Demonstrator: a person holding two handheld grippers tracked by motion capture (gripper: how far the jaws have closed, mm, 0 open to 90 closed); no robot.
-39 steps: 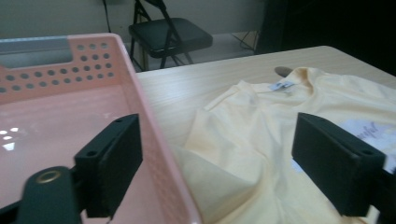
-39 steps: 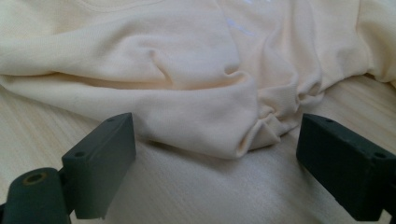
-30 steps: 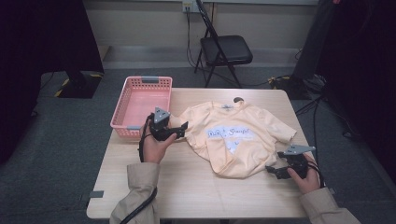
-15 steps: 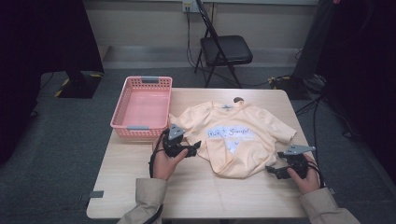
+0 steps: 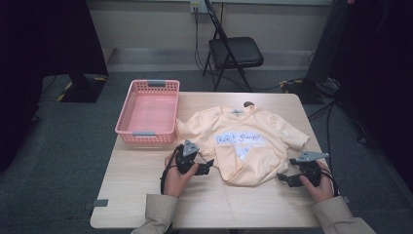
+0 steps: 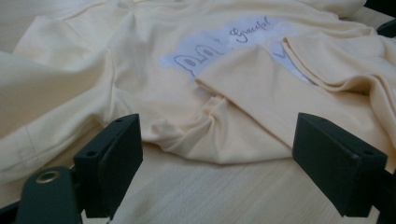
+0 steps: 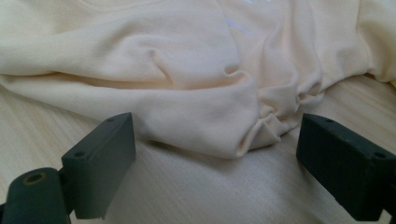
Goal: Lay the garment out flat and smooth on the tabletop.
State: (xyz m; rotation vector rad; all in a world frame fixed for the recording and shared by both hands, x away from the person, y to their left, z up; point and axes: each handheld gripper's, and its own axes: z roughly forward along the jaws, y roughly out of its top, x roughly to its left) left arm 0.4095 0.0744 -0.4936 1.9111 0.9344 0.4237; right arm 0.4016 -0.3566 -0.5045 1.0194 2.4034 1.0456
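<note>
Since before, our left hand-held gripper moves down to the shirt hem; the right hand-held gripper waits opposite. Both gape, empty. On the worktop we may pinch one layer only, so the folded hem slips.

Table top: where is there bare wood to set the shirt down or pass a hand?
Bare wood runs along the near edge of the table, between the left gripper and right gripper. Another free patch lies below the pink basket. The middle is covered by the yellow T-shirt.
</note>
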